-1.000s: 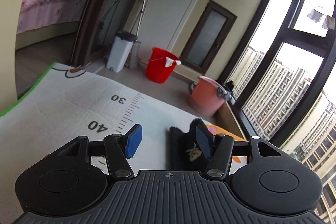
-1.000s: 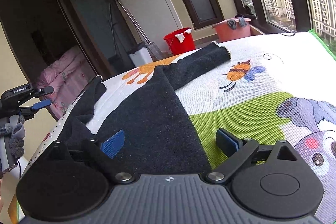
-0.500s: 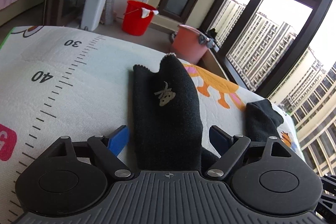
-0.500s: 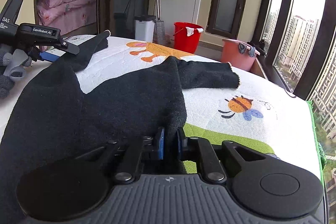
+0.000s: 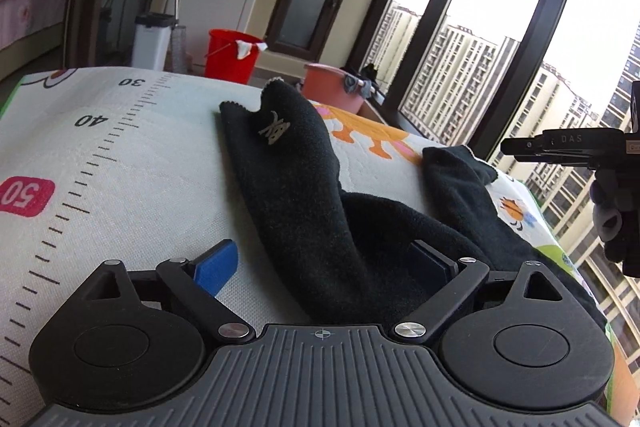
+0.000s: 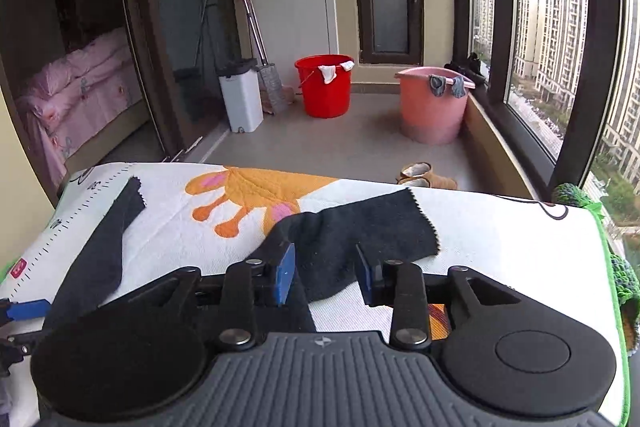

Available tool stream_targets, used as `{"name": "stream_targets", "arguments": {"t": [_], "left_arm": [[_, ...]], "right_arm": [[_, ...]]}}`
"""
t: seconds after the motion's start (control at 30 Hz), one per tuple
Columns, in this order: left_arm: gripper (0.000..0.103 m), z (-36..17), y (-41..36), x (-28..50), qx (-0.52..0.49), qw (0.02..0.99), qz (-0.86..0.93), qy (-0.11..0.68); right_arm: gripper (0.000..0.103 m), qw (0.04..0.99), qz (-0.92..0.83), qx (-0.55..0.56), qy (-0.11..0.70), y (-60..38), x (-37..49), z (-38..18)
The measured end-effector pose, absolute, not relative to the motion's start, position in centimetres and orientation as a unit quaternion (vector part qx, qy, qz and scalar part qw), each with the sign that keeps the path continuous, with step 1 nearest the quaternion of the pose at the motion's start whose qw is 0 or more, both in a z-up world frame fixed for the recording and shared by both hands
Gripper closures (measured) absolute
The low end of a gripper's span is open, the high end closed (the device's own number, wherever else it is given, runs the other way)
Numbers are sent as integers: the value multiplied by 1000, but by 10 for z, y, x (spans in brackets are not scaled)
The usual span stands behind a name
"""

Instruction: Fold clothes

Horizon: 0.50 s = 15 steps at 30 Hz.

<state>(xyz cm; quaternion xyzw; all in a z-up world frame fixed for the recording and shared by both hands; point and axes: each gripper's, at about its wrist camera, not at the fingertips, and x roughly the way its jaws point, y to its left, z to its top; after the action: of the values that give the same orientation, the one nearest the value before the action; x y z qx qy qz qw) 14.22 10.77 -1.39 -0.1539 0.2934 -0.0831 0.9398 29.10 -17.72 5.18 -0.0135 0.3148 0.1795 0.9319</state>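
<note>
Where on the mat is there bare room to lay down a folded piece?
Free: the ruler strip left of the black garment, and the white patch right of its far leg, up to the green edge. Crowded: the middle, under garment and both tongs.

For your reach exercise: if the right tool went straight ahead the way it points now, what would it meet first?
Probably the black garment: its far flap lies on the printed mat directly ahead of the open right tool. Depth is unclear, so it might pass just above the cloth.
</note>
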Motion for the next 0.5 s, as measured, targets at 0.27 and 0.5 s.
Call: {"name": "stream_targets", "arguments": {"t": [0.27,0.5], "left_arm": [[7,-13,103,145,-139,942,-70,298],[5,-14,106,145,-147,941,-75,296]], "right_arm": [[64,912,151,-110,365,-105,364,1],[95,920,257,5,295,-102,321,59]]}}
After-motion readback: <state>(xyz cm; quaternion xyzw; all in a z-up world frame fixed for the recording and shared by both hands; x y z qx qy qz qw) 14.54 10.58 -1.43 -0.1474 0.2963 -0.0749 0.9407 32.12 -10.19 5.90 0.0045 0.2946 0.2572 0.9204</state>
